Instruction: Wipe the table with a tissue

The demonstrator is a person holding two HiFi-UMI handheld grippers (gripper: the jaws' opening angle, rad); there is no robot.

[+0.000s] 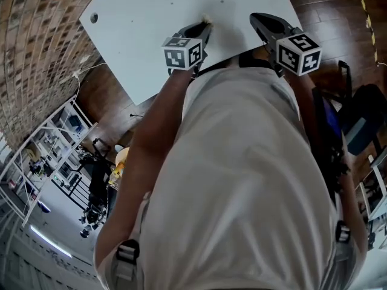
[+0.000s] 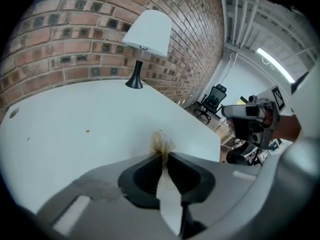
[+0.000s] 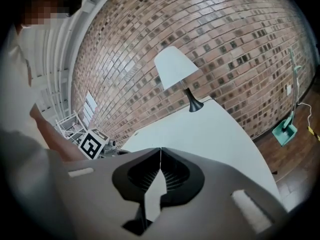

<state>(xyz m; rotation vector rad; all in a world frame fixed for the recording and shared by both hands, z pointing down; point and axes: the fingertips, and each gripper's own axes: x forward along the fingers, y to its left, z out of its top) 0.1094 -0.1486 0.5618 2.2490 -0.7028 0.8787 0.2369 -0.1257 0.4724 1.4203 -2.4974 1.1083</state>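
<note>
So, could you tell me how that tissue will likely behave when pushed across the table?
The tissue is probably limp: it bunches into a crumpled tuft where the left gripper pinches it. It looks thin, so it may fold over on the table rather than push firmly. Its brownish tip may be damp and tear.

My left tool (image 2: 161, 155) points down and away from me, its jaws pinched on a tissue (image 2: 161, 142) whose crumpled end pokes out past the tips. My right tool (image 3: 160, 151) is held beside it on the right, tilted less steeply, its jaws closed tip to tip on nothing. My bare left forearm (image 1: 154, 125) stretches forward behind its tool.
</note>
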